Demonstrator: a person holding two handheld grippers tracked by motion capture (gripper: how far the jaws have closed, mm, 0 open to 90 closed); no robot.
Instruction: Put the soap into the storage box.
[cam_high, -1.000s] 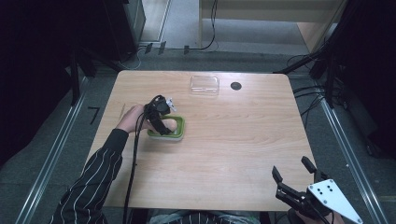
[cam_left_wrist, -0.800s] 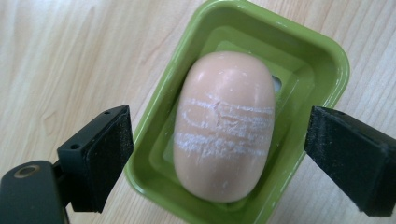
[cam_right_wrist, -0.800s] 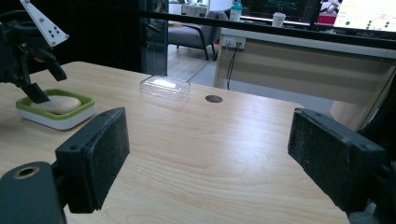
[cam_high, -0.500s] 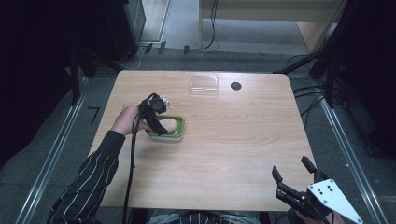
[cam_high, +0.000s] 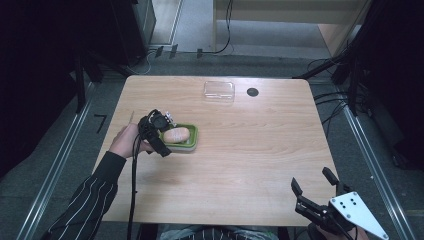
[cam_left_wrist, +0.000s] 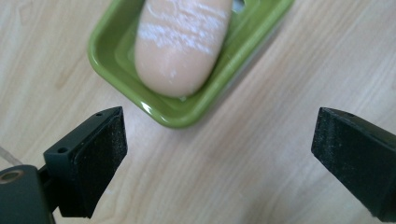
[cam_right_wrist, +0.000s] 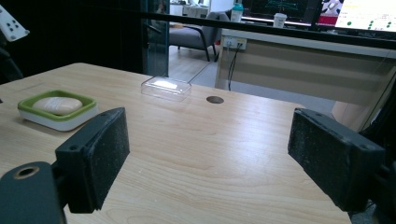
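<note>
- My left gripper (cam_left_wrist: 219, 154) has its black, rough pads (cam_left_wrist: 105, 158) spread wide, holding nothing, just beside the green dish (cam_high: 189, 143).
- My right gripper (cam_high: 316, 183) is also spread and empty, at the table's (cam_high: 260, 150) near right corner.
- The oval beige soap (cam_left_wrist: 180, 44), smooth with faint white marks I cannot read, lies in the glossy dish.
- A clear plastic lid (cam_high: 219, 91) rests near the far edge.

Bright surface, dark surroundings.
We are seeing the wooden surface (cam_high: 250, 150) lit evenly from overhead while the room around it is falling into near-black. In the left gripper view, glare is streaking the soap (cam_left_wrist: 182, 42) and the near jaws are blurring softly; distant screens are glowing in the right gripper view.
</note>
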